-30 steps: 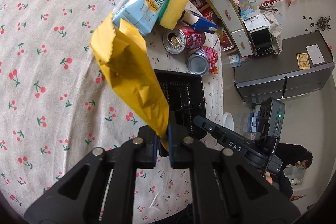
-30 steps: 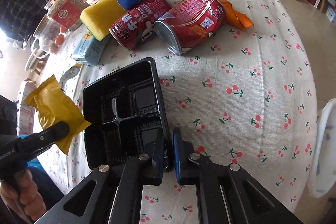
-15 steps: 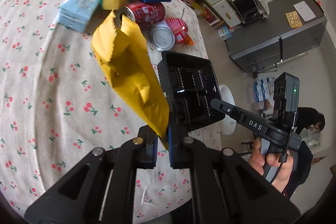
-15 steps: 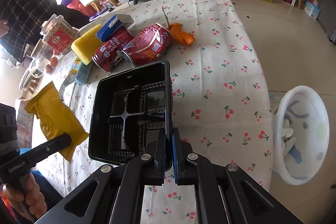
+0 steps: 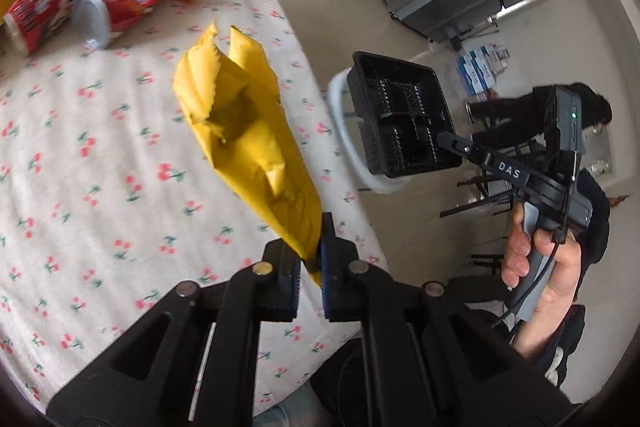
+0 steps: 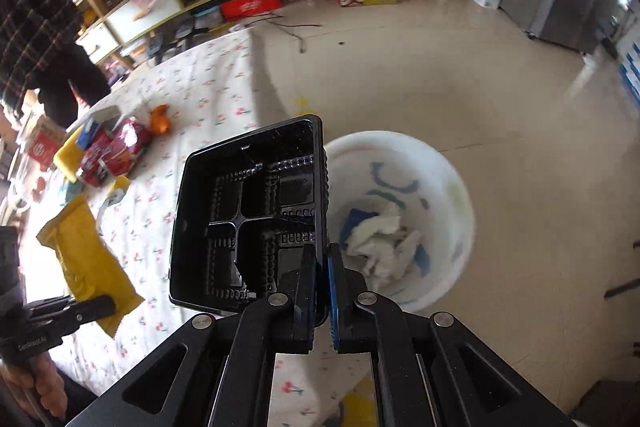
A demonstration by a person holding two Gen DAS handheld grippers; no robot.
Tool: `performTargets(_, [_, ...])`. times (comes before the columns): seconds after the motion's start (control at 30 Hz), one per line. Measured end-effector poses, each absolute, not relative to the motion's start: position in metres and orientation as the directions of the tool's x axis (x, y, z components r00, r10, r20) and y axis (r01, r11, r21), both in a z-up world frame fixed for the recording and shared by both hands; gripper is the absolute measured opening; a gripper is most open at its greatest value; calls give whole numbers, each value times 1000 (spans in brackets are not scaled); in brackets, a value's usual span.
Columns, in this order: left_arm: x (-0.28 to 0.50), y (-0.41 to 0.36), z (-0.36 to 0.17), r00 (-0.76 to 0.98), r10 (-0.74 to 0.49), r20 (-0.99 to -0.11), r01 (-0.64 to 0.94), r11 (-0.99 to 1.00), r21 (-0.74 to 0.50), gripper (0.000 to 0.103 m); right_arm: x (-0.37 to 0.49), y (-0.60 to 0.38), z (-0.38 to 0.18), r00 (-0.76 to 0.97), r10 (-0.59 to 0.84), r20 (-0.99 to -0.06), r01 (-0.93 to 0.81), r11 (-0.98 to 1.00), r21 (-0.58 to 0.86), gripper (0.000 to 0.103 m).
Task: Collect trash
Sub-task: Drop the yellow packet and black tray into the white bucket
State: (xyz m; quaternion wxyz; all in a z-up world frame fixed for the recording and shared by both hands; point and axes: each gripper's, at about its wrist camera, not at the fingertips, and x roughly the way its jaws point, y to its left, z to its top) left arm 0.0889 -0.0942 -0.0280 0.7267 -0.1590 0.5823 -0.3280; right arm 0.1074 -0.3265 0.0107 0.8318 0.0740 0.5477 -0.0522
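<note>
- Risk: black plastic tray (image 6: 248, 215) is pinched only at its rim by the right gripper (image 6: 320, 291), jaws shut on that edge; it may swing or slip and miss the white bin (image 6: 452, 187)
- Risk: yellow snack wrapper (image 5: 248, 147) is clamped at one corner by the shut left gripper (image 5: 310, 263); it is limp and hangs over the table edge, not over the bin
- Tray: empty, compartmented, glossy, tilted beside the bin's mouth
- Wrapper: crumpled, torn open at the top
- Bin holds crumpled paper; red cans (image 5: 80, 3) lie on the cherry tablecloth (image 5: 80, 187)
</note>
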Motion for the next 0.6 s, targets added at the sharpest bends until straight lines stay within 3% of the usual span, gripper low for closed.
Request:
performTargets(0.27, [115, -223, -29, -15, -675, -737, 426, 663, -616, 9, 87, -399, 17, 400, -149, -904, 396, 918, 24, 6])
performTargets(0.5, [143, -281, -57, -55, -613, -788, 439, 694, -571, 10, 82, -422, 15, 398, -161, -903, 439, 898, 34, 6])
performTargets(0.57, [148, -280, -63, -52, -583, -811, 411, 727, -550, 28, 83, -425, 14, 395, -171, -902, 444, 896, 24, 6])
performTargets(0.6, [150, -276, -65, -40, -574, -818, 396, 742, -541, 43, 84, -426, 13, 393, -172, -903, 443, 896, 23, 6])
